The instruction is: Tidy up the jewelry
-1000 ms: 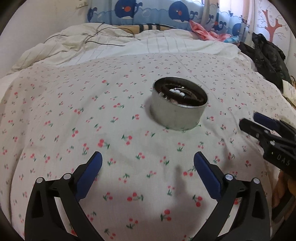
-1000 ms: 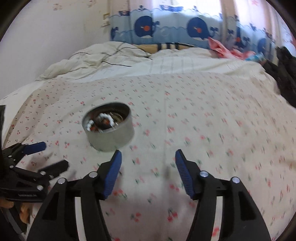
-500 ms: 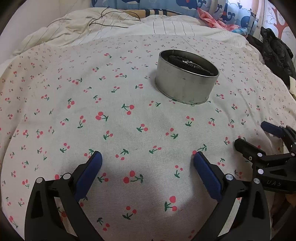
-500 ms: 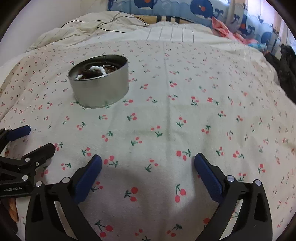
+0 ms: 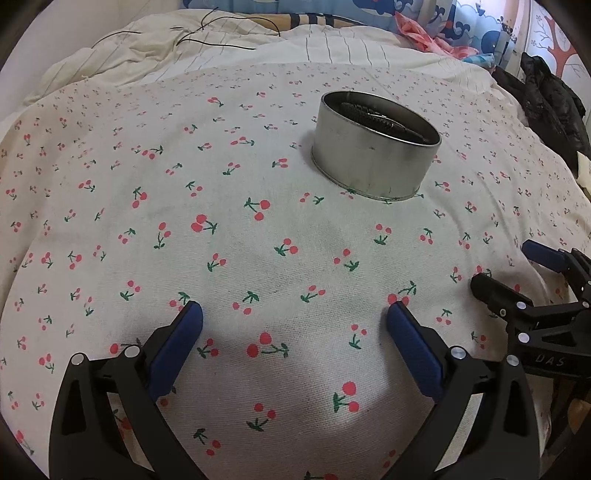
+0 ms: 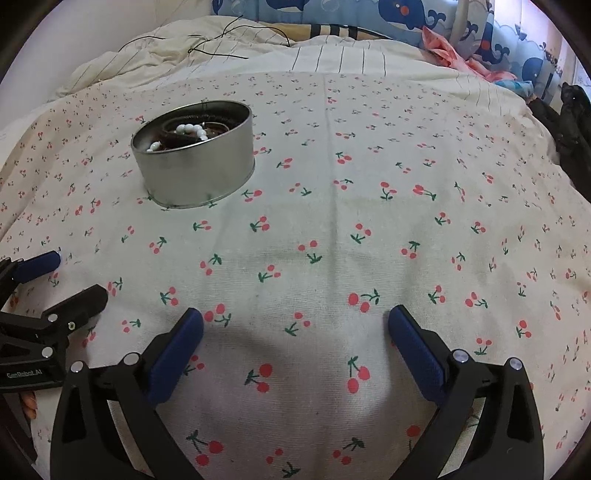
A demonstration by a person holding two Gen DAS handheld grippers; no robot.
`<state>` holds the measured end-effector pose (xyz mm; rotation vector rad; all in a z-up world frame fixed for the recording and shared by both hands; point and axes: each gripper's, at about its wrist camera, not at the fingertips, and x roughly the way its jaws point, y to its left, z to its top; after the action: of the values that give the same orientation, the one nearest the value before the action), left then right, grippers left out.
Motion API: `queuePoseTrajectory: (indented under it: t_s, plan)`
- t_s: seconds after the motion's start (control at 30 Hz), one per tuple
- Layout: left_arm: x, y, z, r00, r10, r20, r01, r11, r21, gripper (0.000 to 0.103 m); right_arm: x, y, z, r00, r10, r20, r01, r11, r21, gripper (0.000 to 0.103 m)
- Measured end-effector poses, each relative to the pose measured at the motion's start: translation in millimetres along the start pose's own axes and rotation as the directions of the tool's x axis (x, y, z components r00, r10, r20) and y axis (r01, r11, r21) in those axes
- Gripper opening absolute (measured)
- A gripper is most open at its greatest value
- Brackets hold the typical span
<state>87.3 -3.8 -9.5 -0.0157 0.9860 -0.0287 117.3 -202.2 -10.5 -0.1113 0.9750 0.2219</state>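
Note:
A round metal tin [image 5: 375, 155] stands on the cherry-print bed sheet [image 5: 221, 221]; it also shows in the right wrist view [image 6: 195, 158]. It holds a white bead string [image 6: 188, 131] and dark jewelry [image 5: 373, 118]. My left gripper [image 5: 293, 332] is open and empty, low over the sheet, short of the tin. My right gripper [image 6: 295, 328] is open and empty, to the right of the left one. Each gripper shows at the edge of the other's view, the right [image 5: 517, 273] and the left [image 6: 55, 280].
A rumpled cream duvet [image 5: 184, 48] with a thin black cable [image 5: 207, 38] lies at the head of the bed. Dark clothing [image 5: 546, 99] is piled at the right edge. Pink fabric [image 6: 454, 55] lies by the whale-print curtain [image 6: 369, 14].
Both grippers have dropped closer to the sheet and tilted down. The right gripper's jaws have spread wider. The tin has not moved.

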Motion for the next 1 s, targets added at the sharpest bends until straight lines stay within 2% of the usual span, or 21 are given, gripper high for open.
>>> queuePoseTrajectory:
  t_s: [1.0]
  plan:
    - [2.8, 0.3, -0.5, 1.000, -0.002, -0.004, 0.002, 1.000, -0.002, 0.096, 0.9, -2.3, -0.7, 1.000, 0.007, 0.018, -0.007, 1.000, 0.004, 0.096]
